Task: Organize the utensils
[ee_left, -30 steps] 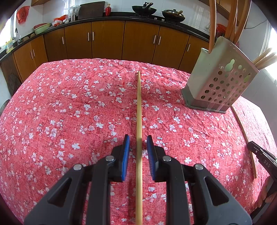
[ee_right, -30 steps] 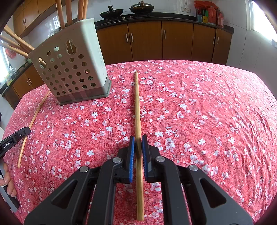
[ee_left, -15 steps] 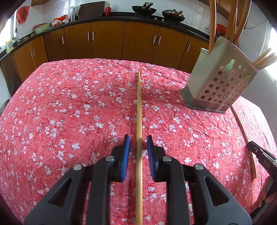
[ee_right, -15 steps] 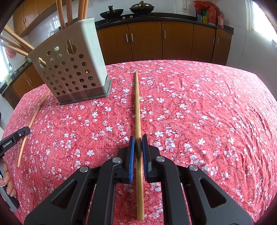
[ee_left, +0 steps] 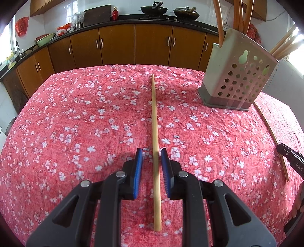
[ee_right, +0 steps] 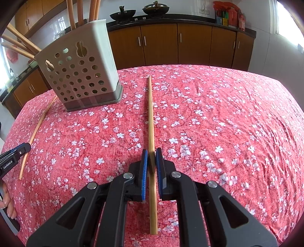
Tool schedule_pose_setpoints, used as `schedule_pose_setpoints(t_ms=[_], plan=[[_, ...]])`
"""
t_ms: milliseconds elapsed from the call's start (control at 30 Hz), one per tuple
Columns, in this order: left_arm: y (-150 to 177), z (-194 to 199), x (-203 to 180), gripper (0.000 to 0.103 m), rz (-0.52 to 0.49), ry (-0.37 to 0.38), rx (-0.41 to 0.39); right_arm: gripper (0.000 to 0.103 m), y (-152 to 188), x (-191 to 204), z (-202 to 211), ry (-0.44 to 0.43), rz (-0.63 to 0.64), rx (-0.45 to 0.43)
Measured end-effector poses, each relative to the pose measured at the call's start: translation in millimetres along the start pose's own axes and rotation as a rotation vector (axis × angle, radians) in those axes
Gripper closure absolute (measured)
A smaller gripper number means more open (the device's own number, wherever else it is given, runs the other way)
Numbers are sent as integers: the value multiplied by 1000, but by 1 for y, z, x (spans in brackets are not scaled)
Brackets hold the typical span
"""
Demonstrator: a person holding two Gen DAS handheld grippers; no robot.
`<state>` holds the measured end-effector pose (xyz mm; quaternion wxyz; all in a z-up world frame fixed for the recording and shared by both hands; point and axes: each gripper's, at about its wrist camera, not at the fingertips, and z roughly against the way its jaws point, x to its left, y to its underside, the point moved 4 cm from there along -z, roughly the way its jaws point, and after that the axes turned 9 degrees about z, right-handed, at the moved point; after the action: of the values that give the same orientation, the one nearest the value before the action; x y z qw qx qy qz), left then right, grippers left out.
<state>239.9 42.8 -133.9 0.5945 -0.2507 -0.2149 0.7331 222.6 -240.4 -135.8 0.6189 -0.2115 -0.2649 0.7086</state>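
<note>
- The left gripper (ee_left: 152,152) is partly open. Its blue pads (ee_left: 138,171) stand on either side of the first chopstick (ee_left: 154,123) with a clear gap on each side, so nothing is gripped.
- The right gripper (ee_right: 151,152) is closed almost fully. Its blue pads (ee_right: 143,171) press against both sides of the second chopstick (ee_right: 151,117).
- Whether the second chopstick is raised off the tablecloth (ee_right: 228,123) cannot be told.
- Each chopstick runs straight ahead along the gripper's centre line, from behind the pads out toward the far side of the table.
- Both chopsticks are plain, pale wood, slender and straight.
- The first chopstick lies flat on the red, white-flowered tablecloth (ee_left: 85,114).
- The utensil holder (ee_left: 239,76) (ee_right: 79,70) stands upright on the cloth between the two grippers, right of the first chopstick and left of the second. It is well apart from both.
- The holder is a grey, perforated box on a darker base. Several wooden sticks (ee_right: 19,44) lean out of its top.
- Nothing lies on the cloth between either gripper and the holder.
- Brown cabinets (ee_left: 117,47) and a dark counter with two woks (ee_left: 153,9) line the far wall.
</note>
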Motion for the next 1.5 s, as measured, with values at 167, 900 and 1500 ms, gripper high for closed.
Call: schedule_pose_setpoints(t_ms=[167,900,1500], plan=[[1,4,0,95,10,-4,-1,95,1,0,3,4,12,0],[-55,128,6,95,27,110,-301,95,-37,-23,125,-10,-52,-328],[-96,172,-15,95,51,266,-370,95,-77,-16,166,-87,-45,-490]])
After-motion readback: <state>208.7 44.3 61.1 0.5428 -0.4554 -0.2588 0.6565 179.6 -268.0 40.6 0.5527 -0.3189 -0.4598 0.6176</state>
